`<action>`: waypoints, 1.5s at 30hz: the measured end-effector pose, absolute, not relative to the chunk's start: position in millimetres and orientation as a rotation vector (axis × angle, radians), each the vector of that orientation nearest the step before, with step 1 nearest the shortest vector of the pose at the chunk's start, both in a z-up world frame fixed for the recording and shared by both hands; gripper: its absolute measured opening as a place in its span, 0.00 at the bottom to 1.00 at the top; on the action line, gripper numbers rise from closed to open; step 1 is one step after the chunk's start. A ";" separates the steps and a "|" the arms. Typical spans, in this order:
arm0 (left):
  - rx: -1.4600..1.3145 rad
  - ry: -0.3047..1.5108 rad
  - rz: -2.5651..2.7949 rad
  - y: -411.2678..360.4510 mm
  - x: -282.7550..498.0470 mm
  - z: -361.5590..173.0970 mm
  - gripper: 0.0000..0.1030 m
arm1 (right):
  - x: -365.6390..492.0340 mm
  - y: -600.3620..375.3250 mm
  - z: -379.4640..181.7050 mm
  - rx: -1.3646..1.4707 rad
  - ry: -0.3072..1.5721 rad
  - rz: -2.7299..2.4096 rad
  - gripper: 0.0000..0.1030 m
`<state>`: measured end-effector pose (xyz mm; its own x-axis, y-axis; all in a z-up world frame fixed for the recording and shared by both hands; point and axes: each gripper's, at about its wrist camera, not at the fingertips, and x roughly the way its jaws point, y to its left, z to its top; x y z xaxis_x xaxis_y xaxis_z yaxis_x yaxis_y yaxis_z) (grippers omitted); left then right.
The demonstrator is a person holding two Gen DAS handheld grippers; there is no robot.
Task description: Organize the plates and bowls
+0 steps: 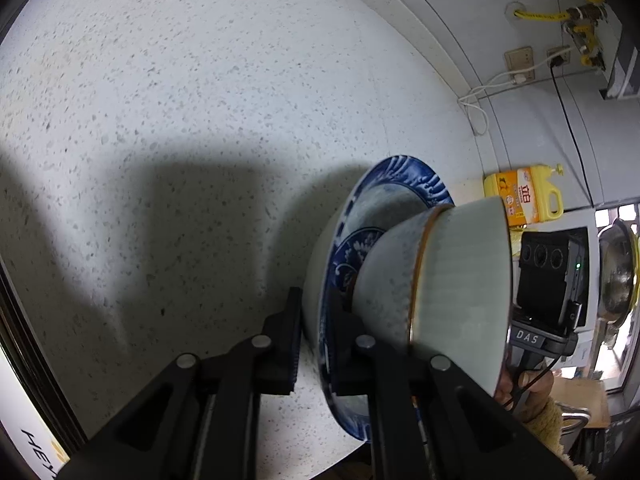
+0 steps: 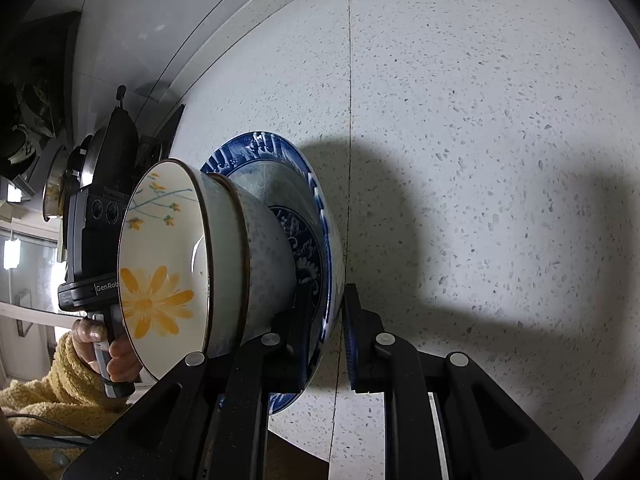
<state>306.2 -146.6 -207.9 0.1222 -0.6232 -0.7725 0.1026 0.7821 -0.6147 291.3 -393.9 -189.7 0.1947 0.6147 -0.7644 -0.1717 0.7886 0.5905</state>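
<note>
On the left wrist view, the far left is all speckled white countertop (image 1: pixel 168 112) with a broad dark shadow across it. Moving in, the left gripper (image 1: pixel 316 332) has its jaws pinching the rim of the blue-and-white plate (image 1: pixel 404 178), one finger behind the pale underside, the other on the patterned face. The plate reads as edge-on here, with the camera rolled. Seated on the plate is a speckled blue-grey bowl (image 1: pixel 384 280), and nested in that a pale celadon bowl (image 1: pixel 464 272) with a brown rim line. Further right, just past the bowls, a yellow detergent bottle (image 1: pixel 528 196) stands against the wall, and below it the other handheld unit shows, marked DAS. At the right edge, a steel pot (image 1: pixel 616 276).

Over to the right wrist view: far left, the opposite device and a hand (image 2: pixel 108 348) in a fuzzy yellow sleeve gripping its handle. Next, the inner bowl (image 2: pixel 164 256) opens toward the camera, cream inside with a painted orange flower and a thin branch. It sits inside the speckled bowl (image 2: pixel 264 248), which rests on the plate (image 2: pixel 256 148). The right gripper (image 2: pixel 326 328) straddles the plate's rim, one finger on each side; whether the right-hand pad touches, I cannot tell. Countertop (image 2: pixel 500 120) fills the right.
</note>
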 end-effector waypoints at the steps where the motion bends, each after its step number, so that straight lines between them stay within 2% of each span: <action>1: -0.465 1.354 -0.560 -147.3 306.5 -207.9 0.08 | 291.0 -392.1 -188.8 0.415 1.257 0.571 0.13; 17: -0.478 1.318 -0.565 -141.0 309.4 -186.9 0.07 | 288.2 -399.2 -170.4 0.475 1.236 0.508 0.14; 23: -0.509 1.257 -0.502 -80.5 301.7 -151.2 0.07 | 297.7 -363.1 -138.3 0.432 1.234 0.548 0.14; 31: -0.535 1.210 -0.329 42.0 265.1 -119.7 0.07 | 306.8 -241.1 -115.7 0.323 1.247 0.718 0.14; 38: -0.567 1.231 -0.248 122.5 243.6 -139.7 0.07 | 303.3 -154.2 -135.8 0.292 1.317 0.805 0.14; 45: -0.552 1.260 -0.263 143.8 248.2 -166.6 0.07 | 302.5 -130.3 -160.1 0.284 1.361 0.753 0.13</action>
